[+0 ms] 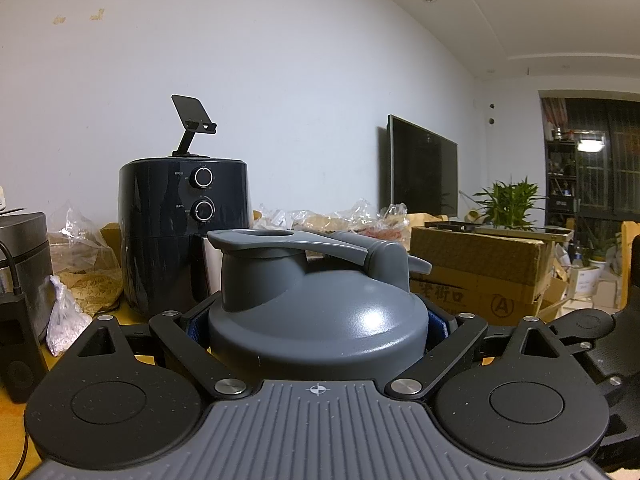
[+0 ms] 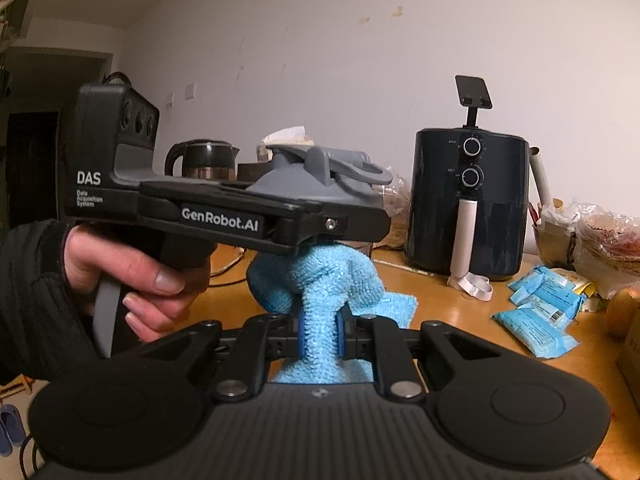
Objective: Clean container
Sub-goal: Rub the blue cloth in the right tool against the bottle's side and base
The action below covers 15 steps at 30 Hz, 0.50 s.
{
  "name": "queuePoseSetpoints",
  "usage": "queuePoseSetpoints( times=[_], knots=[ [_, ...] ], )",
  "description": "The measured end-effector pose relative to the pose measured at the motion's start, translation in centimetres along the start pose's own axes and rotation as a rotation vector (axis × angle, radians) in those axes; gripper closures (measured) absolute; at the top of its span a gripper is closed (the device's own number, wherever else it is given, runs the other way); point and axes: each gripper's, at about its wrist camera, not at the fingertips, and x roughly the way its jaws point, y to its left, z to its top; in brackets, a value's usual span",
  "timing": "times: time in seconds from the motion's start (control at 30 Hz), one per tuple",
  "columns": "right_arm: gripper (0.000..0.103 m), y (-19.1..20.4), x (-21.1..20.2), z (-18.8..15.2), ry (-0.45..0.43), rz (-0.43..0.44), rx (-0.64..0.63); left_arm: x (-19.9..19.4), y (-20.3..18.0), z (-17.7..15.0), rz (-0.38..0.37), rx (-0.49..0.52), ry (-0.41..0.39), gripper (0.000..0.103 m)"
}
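Note:
A grey container (image 1: 280, 280) with a domed lid, flip cap and carry loop fills the middle of the left wrist view. My left gripper (image 1: 316, 320) is shut on it, its blue pads (image 1: 438, 326) pressing on both sides. In the right wrist view a hand (image 2: 132, 276) holds the left gripper (image 2: 360, 222) level, and the container's top (image 2: 304, 176) shows above it. My right gripper (image 2: 320, 336) is shut on a light blue cloth (image 2: 320, 276). The bunched cloth sits against the container just under the left gripper; the container's body is hidden there.
A dark air fryer (image 2: 468, 200) stands behind on the wooden table (image 2: 440, 312), with a kettle (image 2: 208, 160) to its left. Blue packets (image 2: 540, 312) and plastic bags lie at the right. In the left wrist view a cardboard box (image 1: 476, 272) stands on the right and a black device (image 1: 16, 344) on the left.

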Motion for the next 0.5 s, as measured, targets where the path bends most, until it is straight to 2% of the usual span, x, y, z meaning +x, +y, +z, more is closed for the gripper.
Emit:
queuePoseSetpoints(
  times=[0.5],
  knots=[
    [0.095,-0.1,2.2,-2.3,0.141,0.016,-0.048,0.0,-0.1,0.0,0.001,-0.003,0.006,0.008]
  ],
)
